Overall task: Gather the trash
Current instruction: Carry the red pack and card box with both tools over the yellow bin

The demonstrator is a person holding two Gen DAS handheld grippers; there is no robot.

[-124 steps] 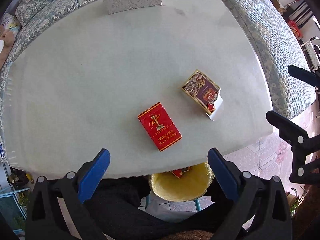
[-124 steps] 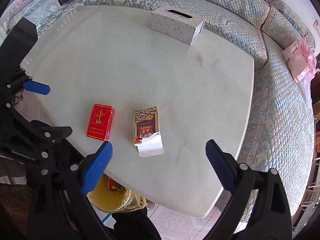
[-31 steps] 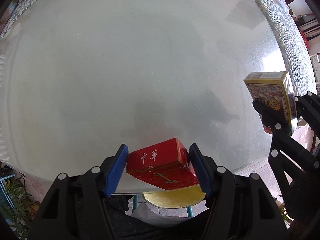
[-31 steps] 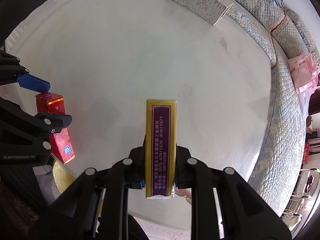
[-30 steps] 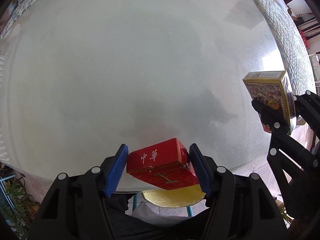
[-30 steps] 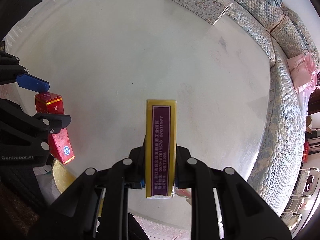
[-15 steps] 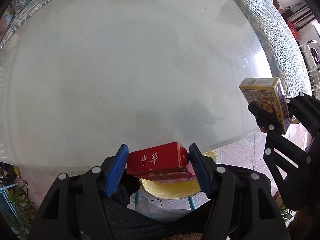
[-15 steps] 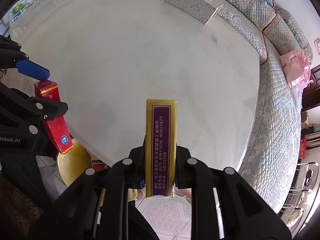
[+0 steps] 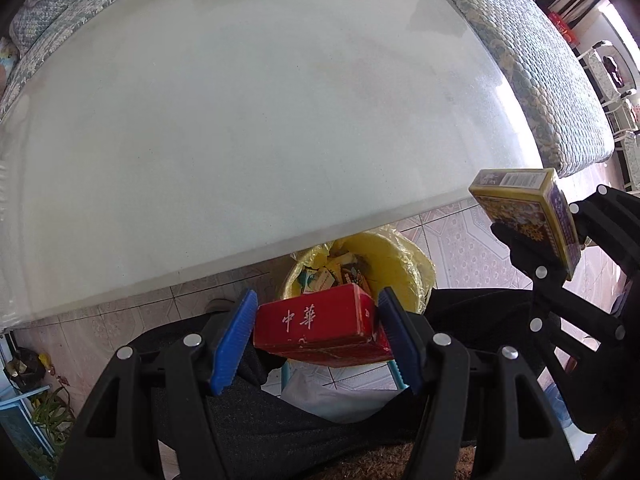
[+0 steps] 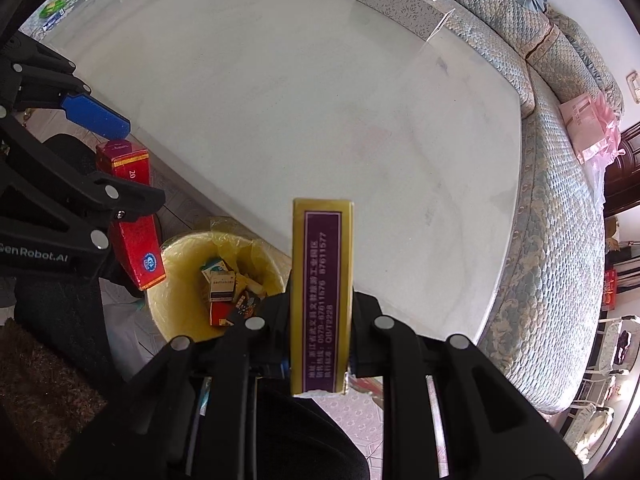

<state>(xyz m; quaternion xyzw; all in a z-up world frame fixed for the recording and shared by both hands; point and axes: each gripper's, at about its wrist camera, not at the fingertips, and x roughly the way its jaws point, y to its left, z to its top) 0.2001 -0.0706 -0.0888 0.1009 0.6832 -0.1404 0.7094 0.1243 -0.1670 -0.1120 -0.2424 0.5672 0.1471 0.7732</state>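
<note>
My left gripper (image 9: pixel 316 336) is clamping the red cigarette pack (image 9: pixel 320 326) between its blue pads at the lower centre of the left wrist view, directly in front of the yellow-lined trash bin (image 9: pixel 404 248) showing below the edge of the white table (image 9: pixel 260 120). My right gripper (image 10: pixel 320 360) is squeezing the gold-and-purple pack (image 10: pixel 322 292) upright in the middle of its own view, with the bin at lower left.
</note>
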